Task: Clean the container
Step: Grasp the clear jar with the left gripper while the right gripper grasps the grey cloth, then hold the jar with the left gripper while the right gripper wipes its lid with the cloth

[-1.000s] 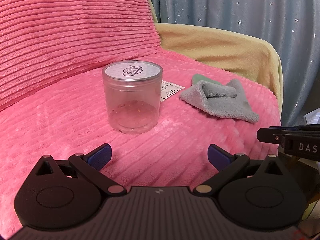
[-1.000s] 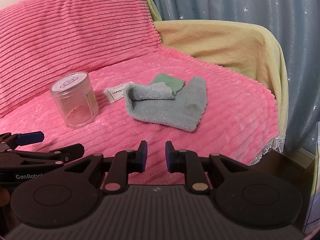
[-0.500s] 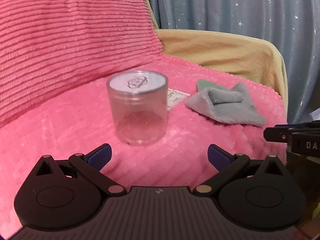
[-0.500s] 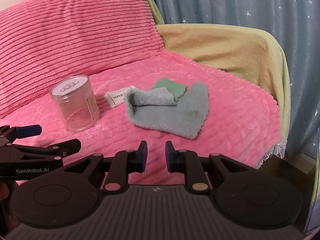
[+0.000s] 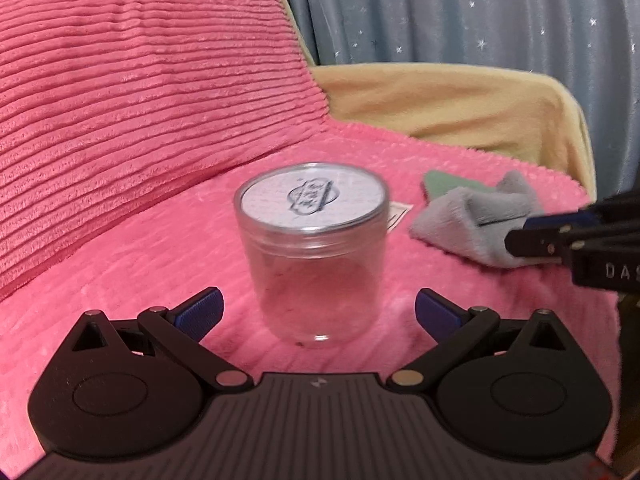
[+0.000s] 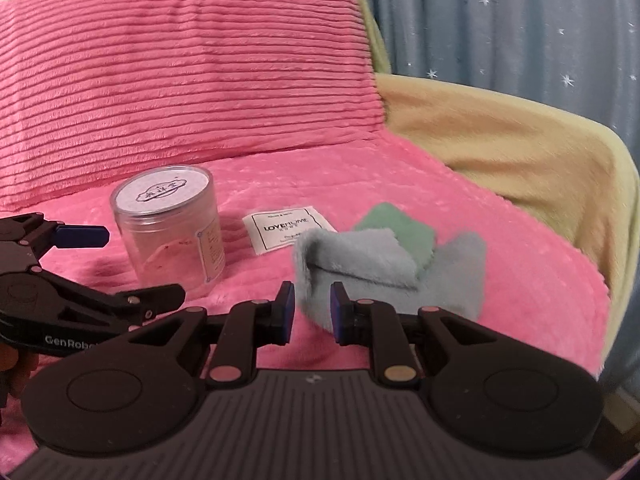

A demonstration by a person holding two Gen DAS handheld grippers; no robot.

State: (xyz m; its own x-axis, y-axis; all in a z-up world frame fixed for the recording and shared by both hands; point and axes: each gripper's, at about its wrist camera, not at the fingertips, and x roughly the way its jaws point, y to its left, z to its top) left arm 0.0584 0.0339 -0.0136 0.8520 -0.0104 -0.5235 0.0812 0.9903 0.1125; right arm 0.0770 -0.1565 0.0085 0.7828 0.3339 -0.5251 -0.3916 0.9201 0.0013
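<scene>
Clear plastic cylindrical container (image 5: 313,252) with a white labelled lid stands upright on the pink ribbed fleece blanket (image 5: 120,248), right in front of the left gripper (image 5: 318,314), whose blue-padded jaws are spread wide, one on each side of it and not touching. Beside the container lies a white printed tag (image 6: 286,229), then a folded grey fluffy cloth (image 6: 384,270) over a green cloth (image 6: 396,229). The right gripper (image 6: 312,312) hovers at the grey cloth's near edge, jaws narrowly apart, holding nothing

Left tongs (image 5: 316,314) spread wide before upright container (image 5: 314,256); cloth (image 5: 476,224) beside.
</scene>
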